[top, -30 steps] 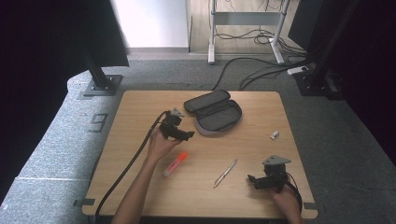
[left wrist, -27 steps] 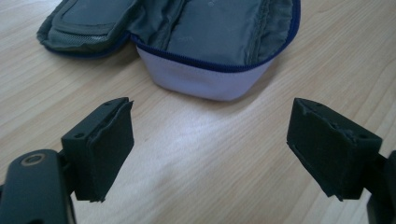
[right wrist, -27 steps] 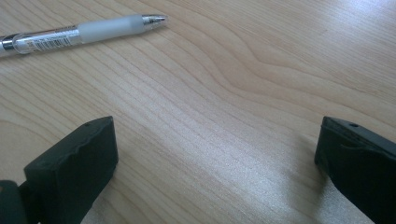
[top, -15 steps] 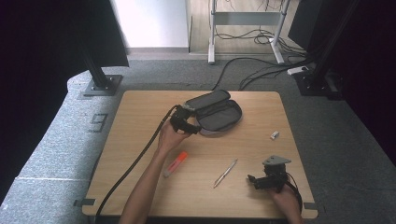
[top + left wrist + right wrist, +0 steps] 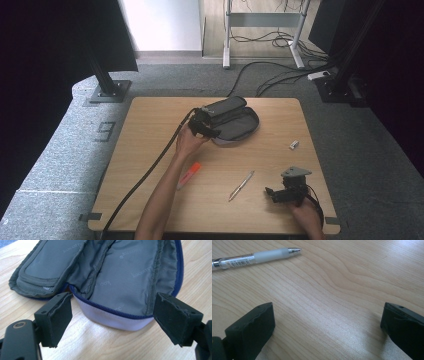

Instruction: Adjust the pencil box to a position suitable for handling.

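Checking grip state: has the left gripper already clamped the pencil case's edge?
No; the left gripper has its jaws wide apart, with the pencil case edge lying unclamped between them.

Wooden table (image 5: 150, 130) bears pouch (image 5: 235, 120), pen (image 5: 241, 185), marker (image 5: 189, 175).

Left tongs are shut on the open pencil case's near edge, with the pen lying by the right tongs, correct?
Not quite: the left tongs are open at the pencil case, as the left gripper view shows. The pen does lie near the right tongs.
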The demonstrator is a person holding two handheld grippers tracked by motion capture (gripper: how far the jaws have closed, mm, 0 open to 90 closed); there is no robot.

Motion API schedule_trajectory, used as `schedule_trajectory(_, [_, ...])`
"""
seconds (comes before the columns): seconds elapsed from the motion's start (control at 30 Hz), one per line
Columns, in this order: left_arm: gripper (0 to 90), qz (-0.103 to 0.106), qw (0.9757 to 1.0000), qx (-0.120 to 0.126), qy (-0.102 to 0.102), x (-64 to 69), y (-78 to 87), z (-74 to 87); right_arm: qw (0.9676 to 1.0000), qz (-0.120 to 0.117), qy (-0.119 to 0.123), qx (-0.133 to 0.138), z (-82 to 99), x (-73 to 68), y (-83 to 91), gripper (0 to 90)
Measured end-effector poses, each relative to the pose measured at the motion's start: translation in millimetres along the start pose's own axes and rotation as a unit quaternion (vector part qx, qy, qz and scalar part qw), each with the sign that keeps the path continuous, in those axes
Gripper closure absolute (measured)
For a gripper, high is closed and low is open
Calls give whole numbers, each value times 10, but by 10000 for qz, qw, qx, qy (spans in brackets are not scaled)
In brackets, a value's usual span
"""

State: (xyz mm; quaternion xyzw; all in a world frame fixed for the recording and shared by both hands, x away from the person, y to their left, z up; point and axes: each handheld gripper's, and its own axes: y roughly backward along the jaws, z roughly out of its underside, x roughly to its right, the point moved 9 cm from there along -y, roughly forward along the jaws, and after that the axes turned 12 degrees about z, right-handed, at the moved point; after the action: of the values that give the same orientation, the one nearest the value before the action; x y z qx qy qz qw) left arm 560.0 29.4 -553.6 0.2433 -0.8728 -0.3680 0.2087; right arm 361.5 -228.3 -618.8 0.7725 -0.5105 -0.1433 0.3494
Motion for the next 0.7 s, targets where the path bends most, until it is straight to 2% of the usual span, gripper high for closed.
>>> schedule_trajectory(0.1, [158,-60,9999,-72,-35,-22,-66,6,10000,2,-1,2,0,0,0,0])
schedule_trajectory(0.3, [160,-130,9999,-42,86,-93,-156,37,10000,5,-3,6,-1,0,-1,0])
schedule_trajectory(0.57, [177,-54,9997,-107,191,-106,-250,120,10000,5,-5,5,0,0,-1,0])
schedule_trajectory(0.7, [201,-23,9997,-177,160,-82,-258,168,10000,5,-5,7,0,0,-1,0])
